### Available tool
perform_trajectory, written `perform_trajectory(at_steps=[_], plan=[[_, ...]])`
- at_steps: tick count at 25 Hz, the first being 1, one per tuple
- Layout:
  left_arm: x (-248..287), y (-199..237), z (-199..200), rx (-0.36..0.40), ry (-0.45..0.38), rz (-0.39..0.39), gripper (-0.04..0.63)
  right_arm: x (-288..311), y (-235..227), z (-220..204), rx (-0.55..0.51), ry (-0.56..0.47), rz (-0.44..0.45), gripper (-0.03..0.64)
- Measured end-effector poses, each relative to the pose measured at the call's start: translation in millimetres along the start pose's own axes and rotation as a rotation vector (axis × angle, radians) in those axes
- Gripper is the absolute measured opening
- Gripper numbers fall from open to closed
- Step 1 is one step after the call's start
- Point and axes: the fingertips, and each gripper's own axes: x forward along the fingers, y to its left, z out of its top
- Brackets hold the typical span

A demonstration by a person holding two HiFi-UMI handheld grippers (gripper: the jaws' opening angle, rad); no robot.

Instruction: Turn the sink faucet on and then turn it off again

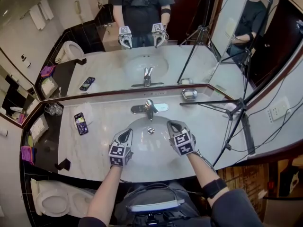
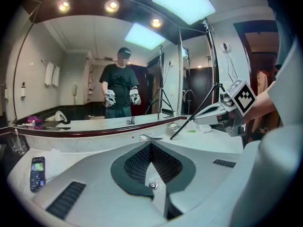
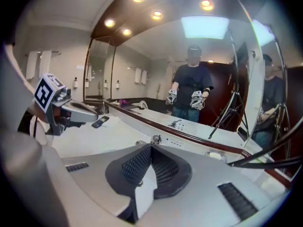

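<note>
A dark, glossy phone [image 1: 81, 123] lies flat on the pale veined marble counter [image 1: 104, 110], well off to the left of the left claw [image 1: 128, 131]. That claw hangs over the near left slope of the smooth white oval basin [image 1: 151, 150]. Its grey, cross-hatched pads are pressed together with nothing between them.

Ahead of both claws and between their lines, beyond the basin's small round drain [image 1: 151, 131], stands the faucet [image 1: 150, 108]. It is a polished chrome single-lever tap with a short spout, set on an oval chrome plate. No stream shows in the basin, so the tap looks off. Neither claw touches it, and whether the on-and-off cycle is finished or not yet begun cannot be told from here.

If it is yet to start, the next move is probably for one claw to go forward to the lever and either nudge it up with closed tips or part its jaws to take the slim handle. The chrome is slick and rounded, so the contact should be square on.

The right claw [image 1: 171, 125] hovers over the basin's right slope, likewise shut and empty. Beyond it to the right sit a small shiny soap dish [image 1: 189, 94] and the thin black legs of a tripod [image 1: 236, 110].
</note>
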Motion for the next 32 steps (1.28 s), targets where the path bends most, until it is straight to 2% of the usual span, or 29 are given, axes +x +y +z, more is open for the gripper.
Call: perform_trajectory(at_steps=[4, 10, 15, 22, 27, 32], plan=[[-7.0, 3.2, -2.9, -0.009, -0.009, 0.013, 0.0, -11.2, -6.1, -15.4, 0.168, -0.019, -0.006, 0.02], [-13.9, 5.1, -4.3, -0.012, -0.007, 0.017, 0.0, -19.7, -23.2, -38.8, 0.26, -0.026, -0.015, 0.02], [-14.5, 5.7, -7.3, -0.069, -0.013, 0.01, 0.0, -22.9, -24.9, -47.4, 0.267, -0.013, -0.024, 0.02], [-13.3, 2.9, -6.1, -0.019, 0.004, 0.011, 0.0, -23.5, -24.0, -54.4, 0.27, 0.001, -0.023, 0.02], [-10.5, 0.5, -2.5, -0.014, -0.005, 0.008, 0.0, -19.1, -24.5, -56.3, 0.256, 0.003, -0.019, 0.02], [-7.1, 2.7, -1.4, -0.015, -0.012, 0.014, 0.0, -13.4, -22.1, -57.5, 0.171, 0.034, -0.023, 0.021]])
